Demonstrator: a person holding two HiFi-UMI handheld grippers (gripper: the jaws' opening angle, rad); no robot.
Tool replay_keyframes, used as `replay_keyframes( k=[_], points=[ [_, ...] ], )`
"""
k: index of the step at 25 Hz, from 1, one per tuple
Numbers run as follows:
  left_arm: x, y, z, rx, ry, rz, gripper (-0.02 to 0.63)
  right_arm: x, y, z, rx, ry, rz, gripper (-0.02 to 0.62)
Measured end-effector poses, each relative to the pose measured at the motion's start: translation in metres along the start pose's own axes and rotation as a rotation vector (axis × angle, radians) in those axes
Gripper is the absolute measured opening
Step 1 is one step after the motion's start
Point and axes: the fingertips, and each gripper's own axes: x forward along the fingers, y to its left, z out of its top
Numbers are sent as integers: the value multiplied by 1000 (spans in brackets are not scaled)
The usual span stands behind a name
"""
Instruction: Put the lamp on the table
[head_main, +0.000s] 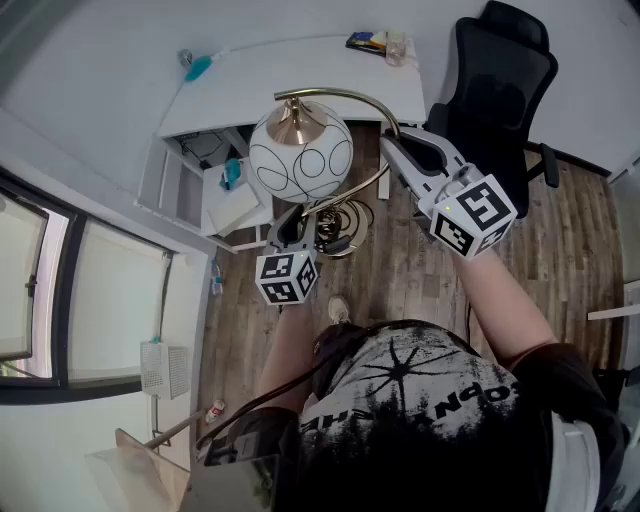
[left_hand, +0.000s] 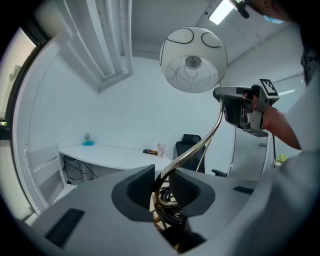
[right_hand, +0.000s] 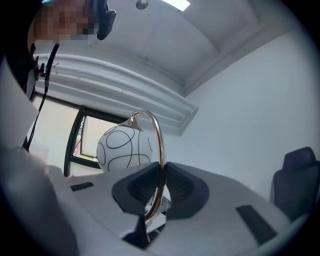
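The lamp has a white globe shade (head_main: 300, 155) with thin black rings and a curved brass stem (head_main: 345, 96). It hangs in the air over the floor, in front of the white table (head_main: 300, 75). My left gripper (head_main: 292, 228) is shut on the lamp's lower end, where brass tube and coiled black cable (left_hand: 167, 200) sit between the pads. My right gripper (head_main: 395, 150) is shut on the stem (right_hand: 159, 165) higher up. In the left gripper view the shade (left_hand: 194, 60) hangs above the right gripper (left_hand: 240, 107). The right gripper view shows the shade (right_hand: 122, 147) beyond its jaws.
A black office chair (head_main: 495, 90) stands at the table's right end. A blue object (head_main: 197, 68) lies on the table's left part, a glass and dark items (head_main: 385, 42) at its far right. White shelves (head_main: 225, 195) stand under the table. A window runs along the left wall.
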Motion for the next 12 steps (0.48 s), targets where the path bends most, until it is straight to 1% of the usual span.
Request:
replay_keyframes(
  k=[12],
  points=[
    [1, 0, 1, 0, -1, -1, 92, 0, 0, 1, -2, -1, -4, 44]
  ],
)
